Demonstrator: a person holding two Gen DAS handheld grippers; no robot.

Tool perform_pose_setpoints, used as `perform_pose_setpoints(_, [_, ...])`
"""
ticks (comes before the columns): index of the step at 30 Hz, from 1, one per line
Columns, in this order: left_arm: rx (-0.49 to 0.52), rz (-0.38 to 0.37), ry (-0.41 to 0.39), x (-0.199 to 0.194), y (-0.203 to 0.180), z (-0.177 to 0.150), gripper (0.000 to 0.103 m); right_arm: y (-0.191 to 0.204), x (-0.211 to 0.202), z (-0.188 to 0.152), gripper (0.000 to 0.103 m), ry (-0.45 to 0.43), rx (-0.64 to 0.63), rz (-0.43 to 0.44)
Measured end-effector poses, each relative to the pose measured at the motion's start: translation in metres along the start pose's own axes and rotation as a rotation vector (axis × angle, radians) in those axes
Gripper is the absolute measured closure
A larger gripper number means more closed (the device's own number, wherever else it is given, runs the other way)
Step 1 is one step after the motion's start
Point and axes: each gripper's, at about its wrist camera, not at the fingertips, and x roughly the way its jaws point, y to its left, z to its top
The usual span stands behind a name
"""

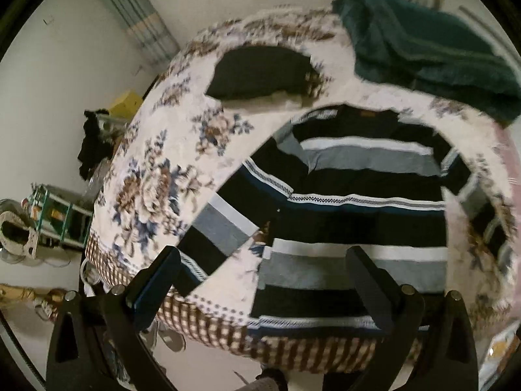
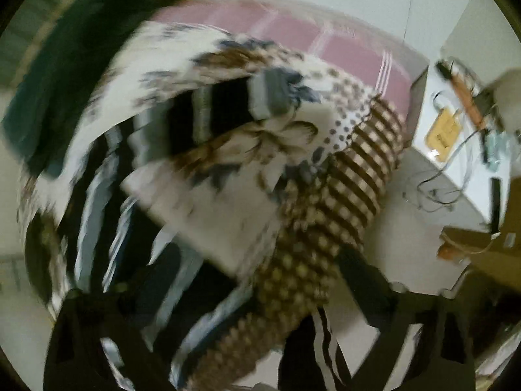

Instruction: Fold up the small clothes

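Note:
A black, grey and white striped sweater [image 1: 355,189] lies flat on a floral bedspread [image 1: 156,176], its left sleeve stretched toward the near-left edge. My left gripper [image 1: 267,280] is open and empty, hovering over the sweater's lower hem near the bed's front edge. The right wrist view is blurred by motion: the striped sweater [image 2: 107,176] is at the left and one striped sleeve [image 2: 228,110] reaches across the floral cover. My right gripper [image 2: 257,296] has its fingers spread wide over the bed edge, with nothing between them.
A folded black garment [image 1: 260,71] and a dark green blanket [image 1: 433,49] lie at the far side of the bed. A cluttered shelf [image 1: 55,215] stands left of the bed. A white table [image 2: 462,150] with cables stands right of it.

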Motion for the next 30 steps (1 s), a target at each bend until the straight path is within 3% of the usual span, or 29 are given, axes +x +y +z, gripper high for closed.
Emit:
perform_pose_setpoints(7, [-0.046,-0.03,0.167,0.137,-0.085,0.008,0.0,-0.036,0.159,0.124,0.012,0.011,0.332,0.158])
perform_pose_setpoints(12, [-0.081,-0.042,0.238,0.203,-0.123,0.006,0.0,-0.036,0.219,0.17,0.02,-0.003,0.455,0.25])
perform_pose_setpoints(13, [-0.08,-0.047,0.238,0.21,-0.13,0.006,0.0,-0.035,0.222,0.174,0.034,-0.025,0.468,0.262])
perform_pose_setpoints(14, [-0.074,-0.051,0.243,0.218,-0.137,0.004,0.0,-0.034,0.221,0.177,0.066,-0.058,0.483,0.273])
perform_pose_setpoints(15, [-0.063,-0.053,0.251,0.227,-0.141,0.002,0.0,-0.033,0.221,0.181,0.086,-0.081,0.495,0.263])
perform_pose_setpoints(16, [-0.056,-0.055,0.254,0.233,-0.144,0.002,0.0,-0.032,0.218,0.186,0.096,-0.108,0.493,0.256])
perform_pose_setpoints(21, [-0.054,-0.078,0.254,0.253,-0.143,0.005,0.0,-0.02,0.189,0.212,0.097,-0.189,0.449,0.163])
perform_pose_setpoints(24, [-0.047,-0.084,0.252,0.256,-0.134,0.011,0.0,0.018,0.158,0.22,0.097,-0.226,0.299,0.112])
perform_pose_setpoints(28, [-0.07,-0.093,0.228,0.255,-0.108,0.021,0.0,0.117,0.112,0.202,0.096,-0.272,0.067,0.164])
perform_pose_setpoints(30, [-0.081,-0.088,0.21,0.253,-0.09,0.025,0.0,0.197,0.092,0.176,0.096,-0.284,-0.111,0.194])
